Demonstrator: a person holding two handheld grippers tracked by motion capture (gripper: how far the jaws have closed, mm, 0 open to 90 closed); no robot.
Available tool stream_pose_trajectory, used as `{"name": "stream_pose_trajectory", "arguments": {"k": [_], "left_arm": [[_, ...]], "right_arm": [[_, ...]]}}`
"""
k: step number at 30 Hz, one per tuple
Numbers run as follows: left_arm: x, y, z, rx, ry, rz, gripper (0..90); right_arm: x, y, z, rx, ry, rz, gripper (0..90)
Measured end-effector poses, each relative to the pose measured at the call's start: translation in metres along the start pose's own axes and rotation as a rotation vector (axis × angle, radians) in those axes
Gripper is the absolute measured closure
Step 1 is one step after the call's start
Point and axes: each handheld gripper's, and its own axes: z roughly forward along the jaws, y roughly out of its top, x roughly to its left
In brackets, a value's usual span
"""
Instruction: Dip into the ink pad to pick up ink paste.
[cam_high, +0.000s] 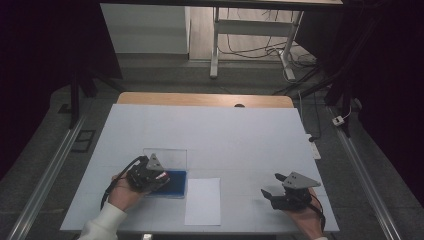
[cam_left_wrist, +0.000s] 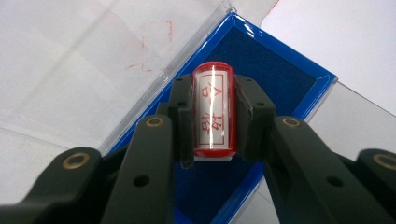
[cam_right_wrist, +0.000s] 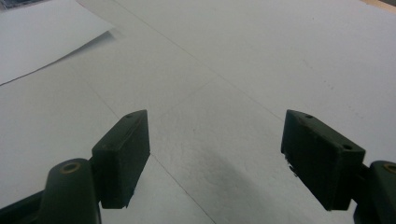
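Observation:
A red stamp with a white label and red characters sits between the two pads of my left gripper, which is shut on it. It hangs over the dark blue ink pad in its blue case, whose clear lid lies open beside it. In the high view the left gripper is at the table's front left, over the ink pad. My right gripper rests at the front right, open, with nothing between its jaws. A white paper sheet lies between the two grippers.
The work surface is a white board on a wooden table. Faint red stamp marks show on the white surface under the clear lid. A corner of the paper sheet lies left of the right gripper.

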Motion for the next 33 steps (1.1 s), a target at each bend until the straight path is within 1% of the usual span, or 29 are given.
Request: {"name": "stream_pose_trajectory", "arguments": {"k": [3, 5, 9, 16, 20, 21, 22, 23, 24, 25, 27, 30, 33], "left_arm": [[-0.002, 0.000, 0.000, 0.001, 0.011, 0.008, 71.3], [-0.001, 0.000, 0.000, -0.001, 0.010, 0.006, 71.2], [0.004, -0.001, -0.001, -0.009, -0.021, -0.009, 71.0], [0.006, -0.002, -0.003, -0.022, -0.032, -0.012, 71.0], [0.012, -0.005, -0.006, -0.046, -0.066, -0.030, 70.7], [0.012, -0.005, -0.008, -0.053, -0.068, -0.022, 70.7], [0.014, -0.006, -0.010, -0.070, -0.074, -0.028, 70.6], [0.016, -0.006, -0.013, -0.093, -0.082, -0.041, 70.6], [0.018, -0.006, -0.017, -0.111, -0.081, -0.050, 70.6], [0.019, -0.006, -0.020, -0.125, -0.073, -0.057, 70.6], [0.021, -0.007, -0.027, -0.151, -0.070, -0.064, 70.6], [0.022, -0.008, -0.034, -0.181, -0.073, -0.074, 70.6], [0.023, -0.009, -0.038, -0.201, -0.080, -0.086, 70.5]], "right_arm": [[0.001, 0.000, -0.001, -0.005, -0.001, 0.003, 23.3], [0.000, 0.000, -0.001, 0.001, -0.006, -0.002, 23.3], [0.000, -0.001, 0.000, 0.004, 0.001, 0.001, 23.4], [0.000, -0.001, 0.001, 0.008, 0.004, 0.002, 23.3], [0.000, -0.001, 0.001, 0.010, -0.003, -0.001, 23.4], [0.000, -0.001, 0.001, 0.008, 0.003, -0.002, 23.4], [0.000, -0.001, 0.001, 0.005, 0.006, -0.001, 23.3], [0.000, -0.002, 0.001, 0.011, -0.002, -0.005, 23.3], [-0.001, -0.002, 0.001, 0.010, 0.004, -0.003, 23.3], [-0.001, -0.002, 0.001, 0.012, 0.004, -0.003, 23.4], [-0.002, -0.003, 0.001, 0.014, 0.003, -0.001, 23.3], [-0.002, -0.003, 0.001, 0.011, 0.001, 0.003, 23.4], [-0.001, -0.002, 0.001, 0.012, 0.001, -0.001, 23.4]]}}
